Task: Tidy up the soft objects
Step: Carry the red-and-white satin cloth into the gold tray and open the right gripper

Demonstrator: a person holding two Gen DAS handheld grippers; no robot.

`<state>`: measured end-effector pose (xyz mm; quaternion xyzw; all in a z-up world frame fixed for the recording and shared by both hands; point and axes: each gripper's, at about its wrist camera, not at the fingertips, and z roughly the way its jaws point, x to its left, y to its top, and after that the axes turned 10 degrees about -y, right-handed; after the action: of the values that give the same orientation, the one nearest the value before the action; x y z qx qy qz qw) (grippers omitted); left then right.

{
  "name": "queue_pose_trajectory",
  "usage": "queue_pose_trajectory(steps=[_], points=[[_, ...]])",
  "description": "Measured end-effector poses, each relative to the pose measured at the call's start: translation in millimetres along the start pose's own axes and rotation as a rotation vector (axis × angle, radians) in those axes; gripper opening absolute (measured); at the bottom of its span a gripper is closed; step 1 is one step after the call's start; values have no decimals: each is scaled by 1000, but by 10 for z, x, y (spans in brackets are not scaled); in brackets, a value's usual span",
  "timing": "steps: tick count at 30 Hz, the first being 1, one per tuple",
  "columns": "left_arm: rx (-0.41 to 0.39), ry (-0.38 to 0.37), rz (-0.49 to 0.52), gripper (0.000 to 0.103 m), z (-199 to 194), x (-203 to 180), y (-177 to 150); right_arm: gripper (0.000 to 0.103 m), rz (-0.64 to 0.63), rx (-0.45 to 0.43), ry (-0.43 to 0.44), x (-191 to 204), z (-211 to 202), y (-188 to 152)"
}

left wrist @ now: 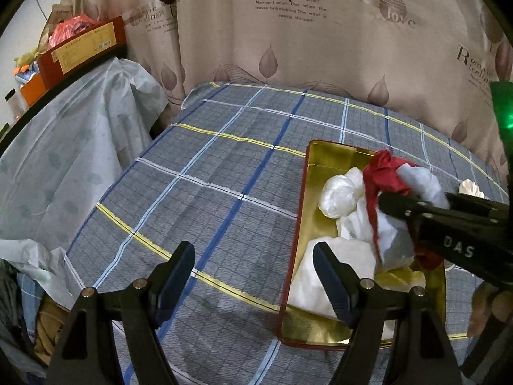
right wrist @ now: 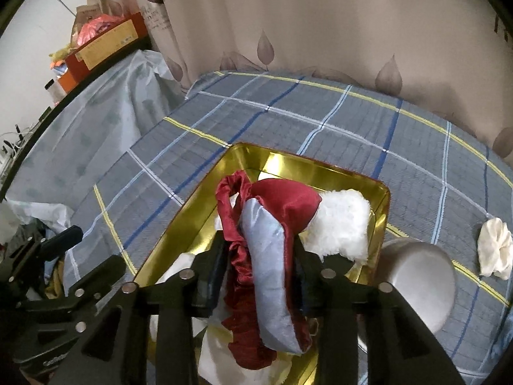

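Right wrist view: my right gripper (right wrist: pixel 259 276) has the red and pale blue satin cloth bundle (right wrist: pixel 269 256) between its jaws, pads against it on both sides. Bundle hangs over the gold rectangular metal tray with red outer rim (right wrist: pixel 205 192), which sits on the grey plaid bedsheet (right wrist: pixel 320 122).

Under and beside the bundle in the tray: a white fluffy plush piece (right wrist: pixel 343 227) toward the far right corner, plus crumpled white fabric pieces (left wrist: pixel 340 195), clearer from the left wrist camera.

Right of the tray, just beside its edge, a white round bowl (right wrist: pixel 420 279). Further right on the sheet, a small cream fabric scrunchie (right wrist: pixel 493 250), well apart from the tray.

My left gripper (left wrist: pixel 253 276) is spread wide with nothing in it, hovering above the sheet at the tray's near left edge.

Far side: beige curtain with leaf print and lettering (left wrist: pixel 288 32). Left: pale plastic sheeting (left wrist: pixel 80 144), red box (left wrist: pixel 80 48) above it.
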<state>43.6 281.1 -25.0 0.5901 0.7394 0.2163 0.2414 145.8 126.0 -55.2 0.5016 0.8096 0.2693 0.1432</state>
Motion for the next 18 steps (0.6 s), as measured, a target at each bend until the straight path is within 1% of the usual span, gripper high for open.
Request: queue_pose_trajectory(steps=[1,2,4,7,13,18], points=[[1,0,-3,78,4,4,0,45,3,1,-3,-6,9,2],[2,-2,-5,78,8,7,-1,53,11,-1,-4,-15,10,0],[4,-5,-8,78,15,10,0,64,18,-8,-1,-28,-18,-3],[11,-12,-11,78,33,8,-1,66,13,-29,-8,-52,-100,-7],[14,-10,-12,78,60,-2,-7,68,36,-65,4,-201,-354,-49],[22,-20,-25,78,64,9,-21,69,51,-102,-34,-442,-631,-136]])
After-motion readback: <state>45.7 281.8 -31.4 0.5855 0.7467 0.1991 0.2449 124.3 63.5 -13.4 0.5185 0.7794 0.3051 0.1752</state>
